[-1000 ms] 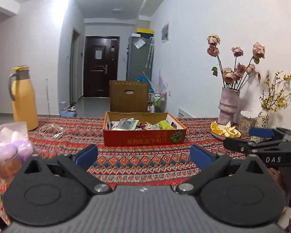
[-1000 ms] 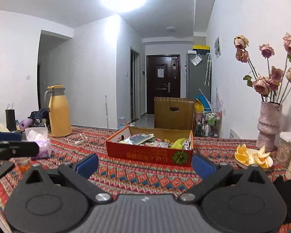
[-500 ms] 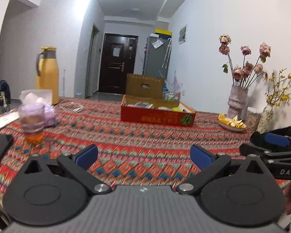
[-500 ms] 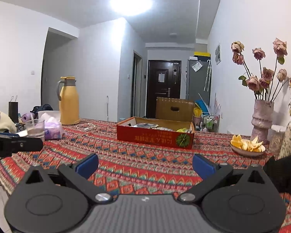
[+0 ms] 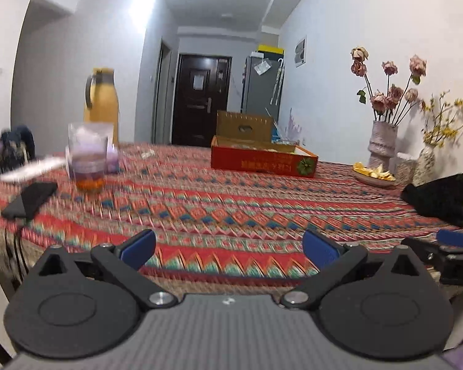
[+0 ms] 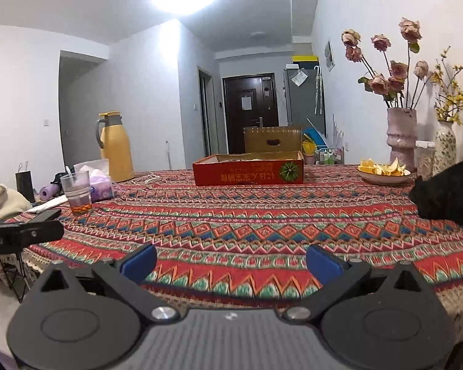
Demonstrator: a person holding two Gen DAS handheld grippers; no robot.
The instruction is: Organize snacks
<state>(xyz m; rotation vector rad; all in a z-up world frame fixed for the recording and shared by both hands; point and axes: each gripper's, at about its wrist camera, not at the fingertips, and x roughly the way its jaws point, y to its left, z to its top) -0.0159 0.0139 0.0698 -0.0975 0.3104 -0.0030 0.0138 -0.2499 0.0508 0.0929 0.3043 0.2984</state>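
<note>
Both your grippers, left [image 5: 228, 245] and right [image 6: 230, 262], are spread wide with nothing in them, hanging at the near edge of the patterned tablecloth [image 6: 262, 225]. Nothing's blocking the middle; a cup [image 6: 76, 191] and tissue pack [image 6: 100, 182] sit off left, a black cloth [image 6: 450, 197] and plate of orange peel [image 6: 382, 174] off right. The red snack box [image 6: 248, 172] sits far across, long side facing you, running left-right.

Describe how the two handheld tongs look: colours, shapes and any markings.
Both match. The left tongs and right tongs have matt black arms ending in blue pads, hinged by silver pins on round black discs, above a ribbed grey body. White lettering marks each one's side, only partly readable. No cables or sleeves show.
</note>
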